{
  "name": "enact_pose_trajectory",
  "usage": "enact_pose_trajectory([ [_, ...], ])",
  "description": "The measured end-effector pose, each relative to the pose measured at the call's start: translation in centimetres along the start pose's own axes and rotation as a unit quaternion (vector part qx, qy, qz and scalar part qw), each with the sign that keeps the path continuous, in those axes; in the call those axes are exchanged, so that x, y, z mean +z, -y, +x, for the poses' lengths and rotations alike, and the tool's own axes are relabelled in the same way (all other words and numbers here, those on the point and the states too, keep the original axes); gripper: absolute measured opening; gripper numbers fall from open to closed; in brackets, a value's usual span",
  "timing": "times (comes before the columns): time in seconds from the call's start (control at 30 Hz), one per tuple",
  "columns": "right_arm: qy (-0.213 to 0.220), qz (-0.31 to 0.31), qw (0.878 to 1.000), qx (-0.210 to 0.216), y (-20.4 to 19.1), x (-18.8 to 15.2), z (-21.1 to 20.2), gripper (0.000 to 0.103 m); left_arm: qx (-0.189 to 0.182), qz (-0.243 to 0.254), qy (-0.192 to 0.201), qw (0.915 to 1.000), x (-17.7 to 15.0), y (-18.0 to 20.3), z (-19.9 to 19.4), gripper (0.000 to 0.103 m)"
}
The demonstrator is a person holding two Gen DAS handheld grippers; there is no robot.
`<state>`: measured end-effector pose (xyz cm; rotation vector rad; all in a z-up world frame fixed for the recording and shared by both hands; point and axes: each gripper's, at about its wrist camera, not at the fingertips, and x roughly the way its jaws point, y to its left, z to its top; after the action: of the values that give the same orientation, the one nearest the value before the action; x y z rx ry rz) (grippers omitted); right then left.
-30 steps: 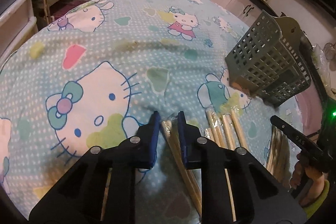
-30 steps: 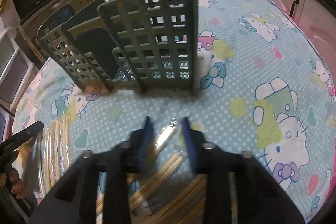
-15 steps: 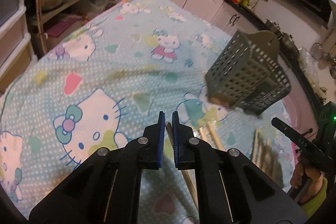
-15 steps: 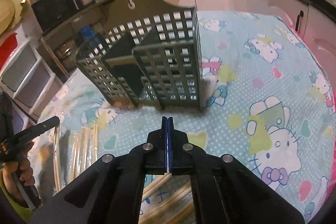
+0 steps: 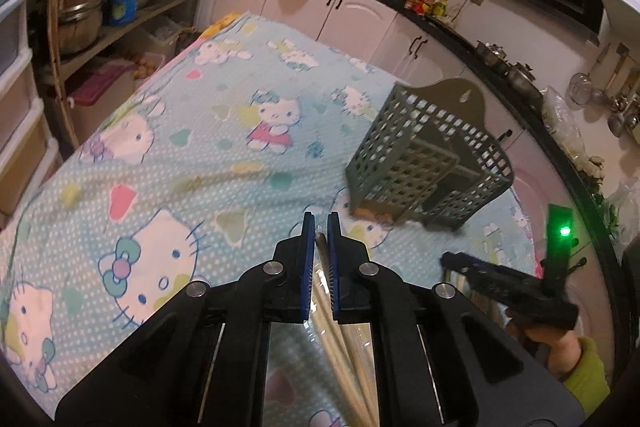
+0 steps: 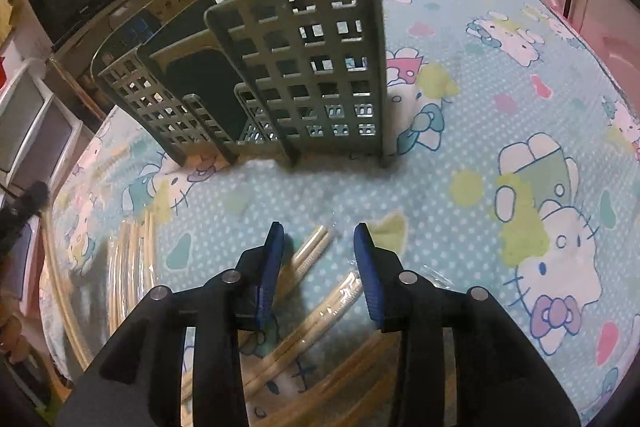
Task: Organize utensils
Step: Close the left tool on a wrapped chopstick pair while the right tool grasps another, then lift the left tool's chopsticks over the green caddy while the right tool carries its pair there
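Note:
My left gripper (image 5: 319,223) is shut on a plastic-wrapped pair of wooden chopsticks (image 5: 340,339), held above the cartoon-cat tablecloth (image 5: 180,155). The grey-green slotted utensil holder (image 5: 424,155) stands upright on the cloth, ahead and to the right. In the right wrist view the holder (image 6: 280,67) stands just beyond my right gripper (image 6: 319,231). Its jaws are opening over another wrapped chopstick pair (image 6: 310,253), whose tips lie between the pads without being pressed. More wrapped pairs (image 6: 136,255) lie to the left.
A hand in a yellow-green sleeve (image 5: 576,367) holds the right gripper at the lower right. Kitchen cabinets (image 5: 360,15) and a counter run behind the table. Shelves with pots (image 5: 80,15) stand at the left. The table edge drops off near the holder's right side.
The left gripper closed on a wrapped chopstick pair and lifted it off the cloth. The right gripper shut and rose, then came back down and opened over the packets.

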<state>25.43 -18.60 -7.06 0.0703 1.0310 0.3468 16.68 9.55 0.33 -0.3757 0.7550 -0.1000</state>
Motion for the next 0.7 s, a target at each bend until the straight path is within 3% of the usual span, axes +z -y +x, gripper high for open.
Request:
enact_pose_trajectory([
  [0.07,-0.001,-0.002,1.000,-0.008,-0.1,0.0,0.3,0.030,-0.004,0.009,0.007,0.9999,0.6,0.8,-0.3,0.002],
  [0.1,-0.002,-0.004,1.000,-0.011,-0.3,0.0,0.3,0.021,-0.005,0.013,0.009,0.9999,0.9,1.1,-0.4,0.002],
  [0.2,0.002,-0.013,1.000,-0.006,-0.5,0.0,0.4,0.010,-0.009,0.025,0.016,0.9995,1.7,2.2,-0.6,0.002],
  [0.43,0.032,-0.015,0.998,0.046,-0.9,0.3,-2.5,0.008,-0.024,0.051,0.031,0.9979,3.3,4.9,-1.4,0.001],
  [0.7,0.107,-0.038,0.989,0.099,-1.7,1.3,-9.0,0.007,-0.038,0.073,0.050,0.9953,5.4,7.4,-2.3,0.001],
])
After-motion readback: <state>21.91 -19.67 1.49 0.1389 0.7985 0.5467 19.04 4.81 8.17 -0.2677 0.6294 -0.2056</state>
